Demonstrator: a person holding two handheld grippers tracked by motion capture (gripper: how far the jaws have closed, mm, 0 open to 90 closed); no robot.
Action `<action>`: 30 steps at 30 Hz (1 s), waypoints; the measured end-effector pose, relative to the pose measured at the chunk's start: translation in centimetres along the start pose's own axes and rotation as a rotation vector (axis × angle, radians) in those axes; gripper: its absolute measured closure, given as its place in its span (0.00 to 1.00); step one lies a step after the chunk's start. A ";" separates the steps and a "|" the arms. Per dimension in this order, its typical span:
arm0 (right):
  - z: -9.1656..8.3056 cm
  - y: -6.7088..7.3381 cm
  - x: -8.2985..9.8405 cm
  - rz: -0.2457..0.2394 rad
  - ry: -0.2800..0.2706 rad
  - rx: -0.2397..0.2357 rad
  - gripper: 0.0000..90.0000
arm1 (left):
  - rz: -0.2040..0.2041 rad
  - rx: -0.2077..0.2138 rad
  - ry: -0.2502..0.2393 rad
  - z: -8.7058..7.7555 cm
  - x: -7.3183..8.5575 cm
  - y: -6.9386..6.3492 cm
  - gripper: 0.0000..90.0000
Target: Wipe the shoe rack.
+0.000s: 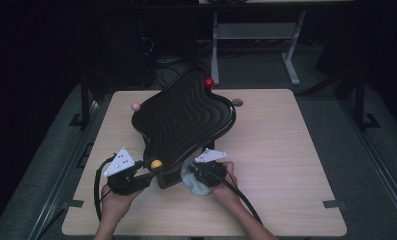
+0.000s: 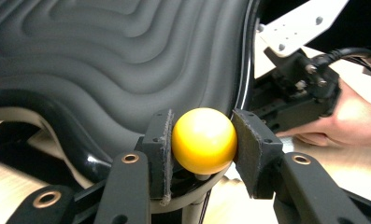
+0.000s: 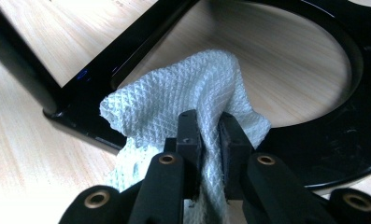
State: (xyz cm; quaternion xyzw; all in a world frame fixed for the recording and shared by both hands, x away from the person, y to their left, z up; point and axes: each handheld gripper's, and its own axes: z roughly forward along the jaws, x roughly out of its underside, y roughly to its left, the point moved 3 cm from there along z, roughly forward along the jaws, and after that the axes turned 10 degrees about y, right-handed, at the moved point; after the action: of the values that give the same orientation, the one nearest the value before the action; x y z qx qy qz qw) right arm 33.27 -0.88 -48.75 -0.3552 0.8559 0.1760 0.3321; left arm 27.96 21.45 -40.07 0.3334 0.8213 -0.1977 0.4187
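A black wavy ribbed tray (image 1: 186, 117) stands tilted on a black stand in the middle of the wooden table (image 1: 286, 160). On its near left corner sits a yellow ball (image 1: 156, 163) (image 2: 203, 140), and my left gripper (image 1: 154, 169) (image 2: 203, 142) is shut on it, one pad on each side. At the tray's near right edge my right gripper (image 1: 195, 172) (image 3: 210, 135) is shut on a white waffle-weave cloth (image 3: 174, 93) (image 1: 197, 186). The cloth hangs against the glossy black stand frame (image 3: 127, 51) just above the table.
A red ball (image 1: 209, 82) tops the tray's far corner and a pink ball (image 1: 135, 106) its left corner. A small grey disc (image 1: 237, 102) lies on the table behind the tray. The right hand and its gripper (image 2: 295, 88) sit close beside the tray's rim.
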 end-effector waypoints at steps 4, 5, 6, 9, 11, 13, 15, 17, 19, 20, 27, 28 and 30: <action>0.2 0.6 -0.2 -0.003 0.002 -0.007 0.90 | -0.034 -0.056 0.000 -0.3 0.1 0.6 0.64; 0.3 0.6 -0.2 -0.004 0.004 -0.008 0.90 | -0.041 -0.054 -0.001 -0.3 0.2 0.7 0.63; 0.3 0.7 -0.3 -0.008 0.005 -0.007 0.90 | -0.046 -0.051 -0.003 -0.2 0.2 0.7 0.63; 0.3 0.7 -0.3 -0.006 0.006 -0.010 0.90 | -0.037 -0.055 -0.002 -0.1 0.1 0.5 0.66; 0.2 0.7 -0.3 -0.013 0.012 -0.006 0.90 | -0.032 -0.047 0.000 -0.1 0.1 0.5 0.67; 0.1 0.8 -0.3 -0.011 0.010 -0.018 0.90 | -0.016 -0.040 -0.002 -0.1 0.1 0.3 0.67; -0.1 1.1 -0.2 -0.016 0.006 -0.042 0.90 | -0.004 -0.024 -0.001 -0.1 0.1 0.2 0.67; -0.1 1.6 -0.2 -0.036 0.006 -0.054 0.90 | 0.005 -0.016 -0.002 -0.1 0.2 0.0 0.67; 0.0 1.9 -0.1 -0.051 0.008 -0.050 0.90 | 0.015 -0.008 -0.001 -0.1 0.2 -0.1 0.67; -0.1 1.7 -0.1 -0.048 0.010 -0.049 0.90 | 0.020 -0.001 -0.001 -0.2 0.2 -0.2 0.67; -1.4 -1.1 0.6 0.005 0.016 0.034 0.90 | 0.055 0.042 -0.003 -0.1 0.3 -0.8 0.67; -1.5 -1.4 0.8 0.017 0.013 0.039 0.90 | 0.058 0.048 -0.002 -0.1 0.3 -0.9 0.67; -1.6 -1.4 1.1 0.027 0.011 0.024 0.90 | 0.066 0.054 0.001 0.0 0.2 -1.0 0.67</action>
State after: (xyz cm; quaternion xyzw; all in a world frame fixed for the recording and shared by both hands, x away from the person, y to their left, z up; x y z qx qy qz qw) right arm 32.95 -3.26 -48.44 -0.3407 0.8643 0.1683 0.3294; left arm 27.13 20.83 -40.17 0.3718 0.8043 -0.2058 0.4153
